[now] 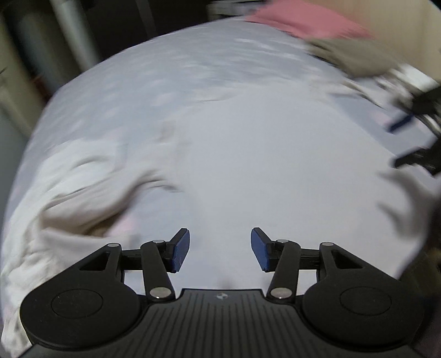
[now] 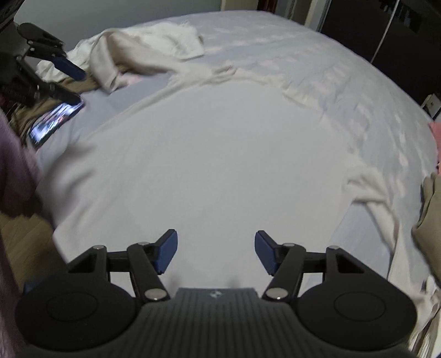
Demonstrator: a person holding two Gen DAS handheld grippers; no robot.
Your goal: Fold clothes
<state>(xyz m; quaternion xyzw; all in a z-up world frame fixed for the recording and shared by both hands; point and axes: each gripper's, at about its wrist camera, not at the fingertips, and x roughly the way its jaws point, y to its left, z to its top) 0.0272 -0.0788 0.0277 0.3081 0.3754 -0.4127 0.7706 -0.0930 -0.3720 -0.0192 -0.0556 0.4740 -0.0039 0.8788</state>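
Note:
A large white garment [image 2: 209, 154] lies spread flat on the bed, its sleeves trailing to the far left [image 2: 115, 55] and to the right [image 2: 369, 198]. In the blurred left wrist view the same white garment [image 1: 248, 154] fills the middle, with a bunched sleeve [image 1: 77, 181] at left. My left gripper [image 1: 220, 247] is open and empty just above the cloth. My right gripper [image 2: 215, 252] is open and empty over the garment's near edge. The left gripper also shows in the right wrist view [image 2: 59, 79] at far left; the right gripper shows in the left wrist view [image 1: 413, 132] at far right.
The bed sheet [image 2: 344, 82] is pale lilac. A lit phone [image 2: 55, 121] lies at the bed's left edge beside tan clothing [image 2: 80, 82]. A pink cloth [image 1: 303, 22] and a beige garment [image 1: 355, 57] lie at the far side. Wooden floor [image 2: 24, 242] shows at left.

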